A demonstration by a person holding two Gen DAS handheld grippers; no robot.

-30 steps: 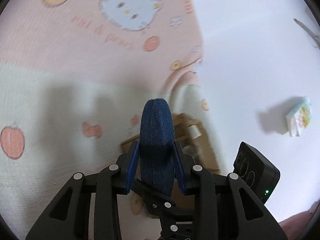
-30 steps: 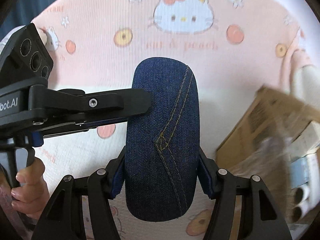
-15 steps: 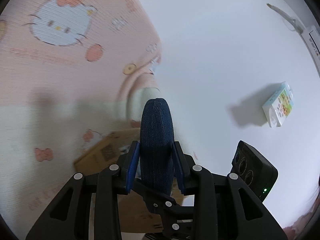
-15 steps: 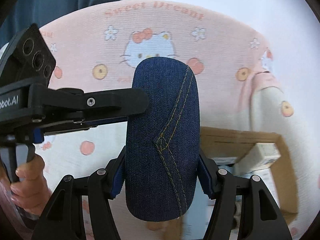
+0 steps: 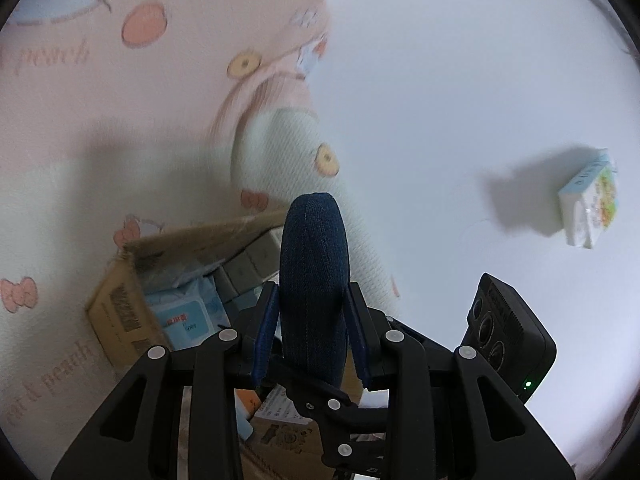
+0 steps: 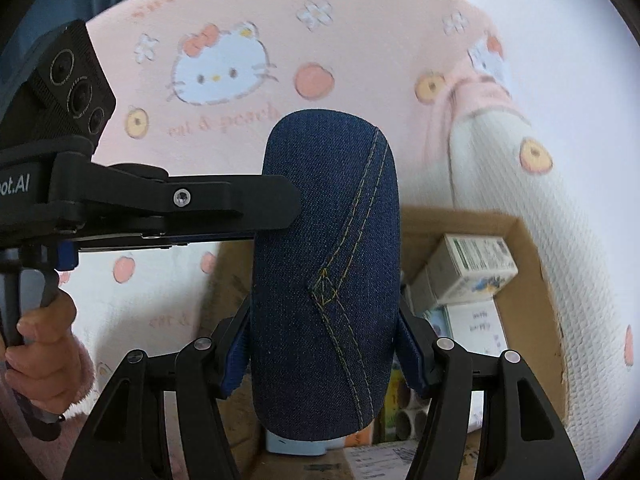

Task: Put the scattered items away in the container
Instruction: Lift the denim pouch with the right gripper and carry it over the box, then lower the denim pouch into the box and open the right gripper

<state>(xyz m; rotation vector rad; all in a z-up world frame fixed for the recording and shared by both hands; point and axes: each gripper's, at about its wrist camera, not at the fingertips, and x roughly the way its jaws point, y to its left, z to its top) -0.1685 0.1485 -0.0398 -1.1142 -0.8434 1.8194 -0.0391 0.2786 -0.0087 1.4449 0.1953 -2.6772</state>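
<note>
The denim case (image 6: 326, 280) looks light, with a stiff oval shell under grippy cloth, so it should not slip; a hold across its narrow sides suits it. Both grippers pinch it: the right gripper (image 6: 324, 356) clamps its lower half, the left gripper (image 5: 314, 328) clamps its edge from the side. It hangs above the cardboard box (image 6: 532, 280) (already crowded with small cartons (image 6: 466, 268) and a wipes pack (image 5: 188, 316)), which leaves little free room. A folded blanket (image 6: 520, 184) borders the box. One small packet (image 5: 588, 204) lies well apart on the white bed surface (image 5: 460, 80).
</note>
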